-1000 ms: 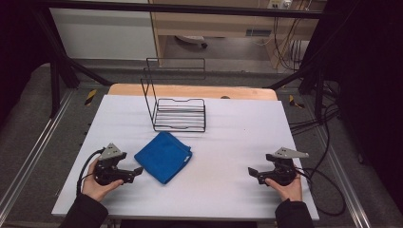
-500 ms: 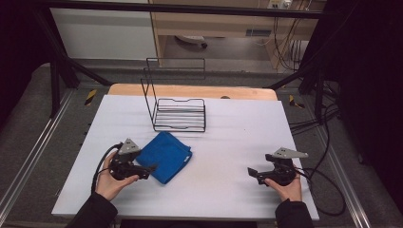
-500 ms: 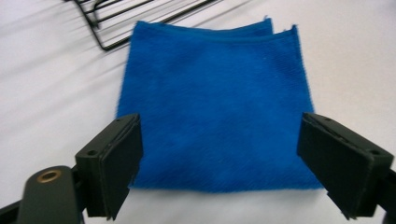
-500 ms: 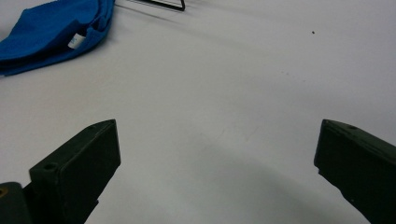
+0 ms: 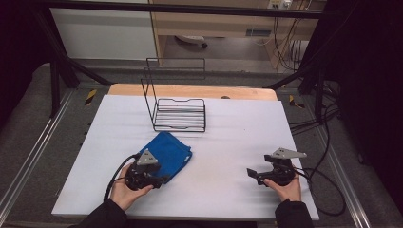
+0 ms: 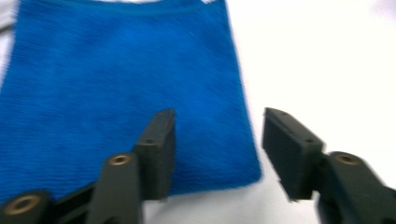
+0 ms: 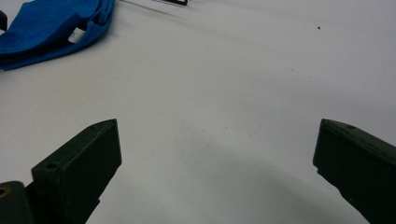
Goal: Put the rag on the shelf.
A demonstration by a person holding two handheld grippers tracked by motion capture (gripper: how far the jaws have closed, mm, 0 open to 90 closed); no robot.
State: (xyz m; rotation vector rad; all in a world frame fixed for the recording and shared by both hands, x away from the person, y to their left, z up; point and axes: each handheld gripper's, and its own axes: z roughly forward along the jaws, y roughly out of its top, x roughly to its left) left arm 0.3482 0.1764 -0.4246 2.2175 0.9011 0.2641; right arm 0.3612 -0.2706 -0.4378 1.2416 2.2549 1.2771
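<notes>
So the folded blue knitted cloth [image 5: 167, 155] lies flat on the white table [image 5: 237, 142], a bit left of the middle and closer to the near edge, with the black wire rack [image 5: 177, 108] standing well behind it toward the far edge. The left gripper [image 5: 161, 179] sits right at the cloth's near corner; its jaws have just been closing and now stand about half apart, one over the fabric, the other over bare table just past the cloth's edge, so the corner is between them but not pinched. The right gripper [image 5: 251, 173] rests near the near right corner, jaws spread wide, holding nothing.
</notes>
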